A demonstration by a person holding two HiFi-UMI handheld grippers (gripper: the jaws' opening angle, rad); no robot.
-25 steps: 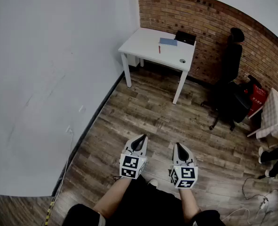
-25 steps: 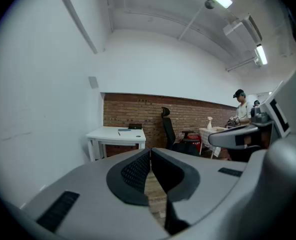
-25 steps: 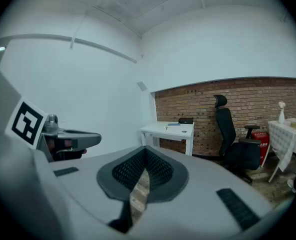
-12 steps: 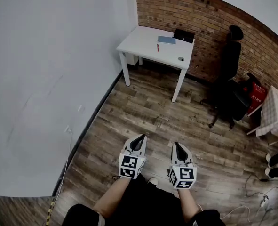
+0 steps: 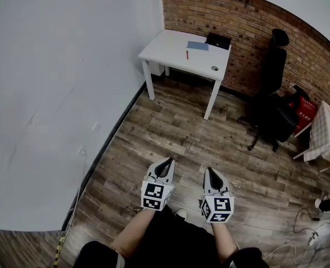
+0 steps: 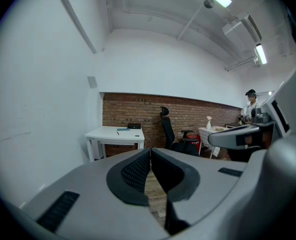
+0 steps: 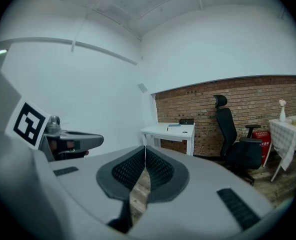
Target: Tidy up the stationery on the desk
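Both our left tool [image 5: 167,163] and right tool [image 5: 210,173] were clenched empty above the wood floor [image 5: 170,128], well apart from the white tabletop [image 5: 170,50] by the brick wall [image 5: 237,21].

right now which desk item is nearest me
The small round grey object at the white desk's front corner; red pen, blue notebook, black box lie farther back.

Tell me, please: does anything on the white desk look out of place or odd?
Nothing looks spilled or broken. On the desk, a red pen lies loose beside the blue notebook, and a small round thing sits alone near the front edge. They are scattered rather than gathered. It is too far to tell more.
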